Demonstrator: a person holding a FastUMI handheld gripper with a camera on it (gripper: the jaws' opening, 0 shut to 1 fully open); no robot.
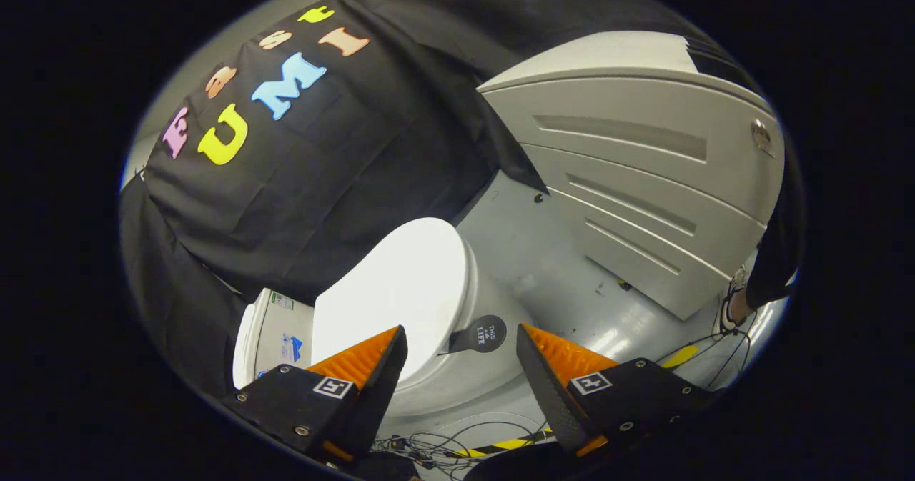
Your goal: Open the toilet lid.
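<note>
Jaws apart, clamped on nothing: gripper (461, 367) hangs above the toilet. Cistern (268, 334) at nine o'clock of the fingers, partly hidden behind one finger, its label too small to make out. Toilet lid (397, 291), white, glossy, closed flat over the bowl, at eleven o'clock. Dark tab (480, 335) at the lid's edge, between the fingertips. Grey cabinet (643, 174) at two o'clock, far end cut off.

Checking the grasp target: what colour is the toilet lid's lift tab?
Black, seen in the gripper view: lift tab between the open tool's fingers.
</note>
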